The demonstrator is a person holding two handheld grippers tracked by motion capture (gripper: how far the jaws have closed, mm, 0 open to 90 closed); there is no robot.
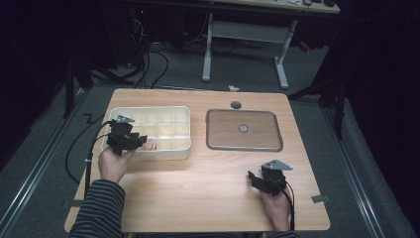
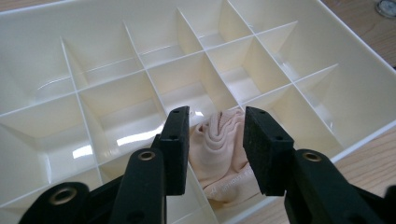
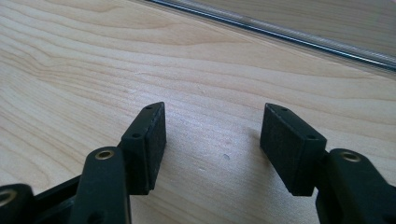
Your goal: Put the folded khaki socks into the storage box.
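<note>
Black jaws of the left gripper (image 2: 215,140) stand apart above the pink cloth (image 2: 223,154), already tucked into a near-edge compartment of the divided box (image 2: 107,51) (lid (image 1: 244,130) unfitted), while the right gripper (image 3: 212,144) rests open, empty.

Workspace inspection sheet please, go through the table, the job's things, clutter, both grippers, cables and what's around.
Surface: light wooden table, bare in front of the person.
Job's things: white compartment box with its grid of dividers; rolled pale pink cloth lying in a near-edge compartment; clear lid flat on the table beside the box.
Clutter: small dark round disc near the far edge; grey tab at the right edge.
Grippers: left gripper above the cloth, jaws either side of it, pads not pressing; right gripper low over bare wood, jaws open, nothing between.
Cables: black cable trails off the left side.
Surroundings: grey floor, white-legged desk beyond, dark room.
</note>
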